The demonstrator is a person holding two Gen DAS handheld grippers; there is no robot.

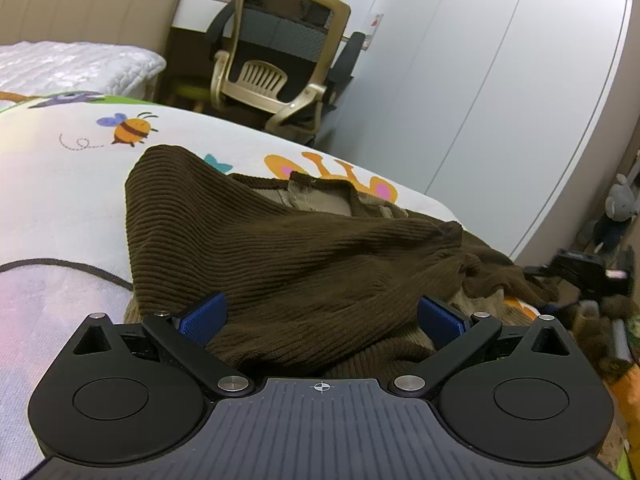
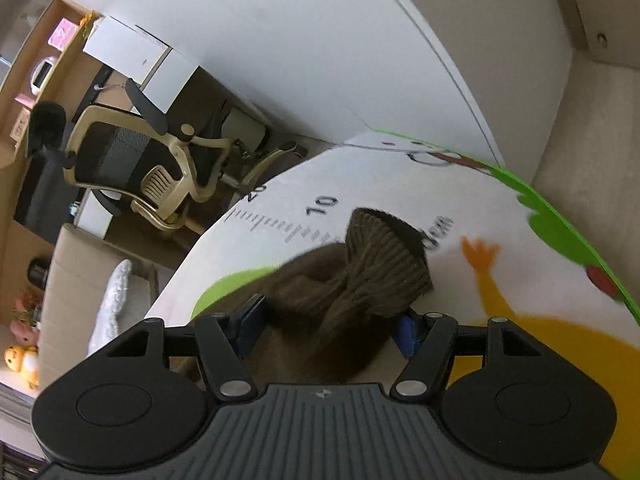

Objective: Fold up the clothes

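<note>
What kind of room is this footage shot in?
Most likely a bedroom at home, perhaps a child's. A bed headboard and white quilt sit behind a cartoon animal play mat, with a desk chair and wardrobe doors nearby.

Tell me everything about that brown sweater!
The brown sweater is ribbed knit, dark brown with a lighter tan inside near the collar. It lies crumpled, partly folded, on the cartoon play mat. One sleeve with a ribbed cuff runs between the right tongs. The left tongs straddle its near edge, open.
</note>
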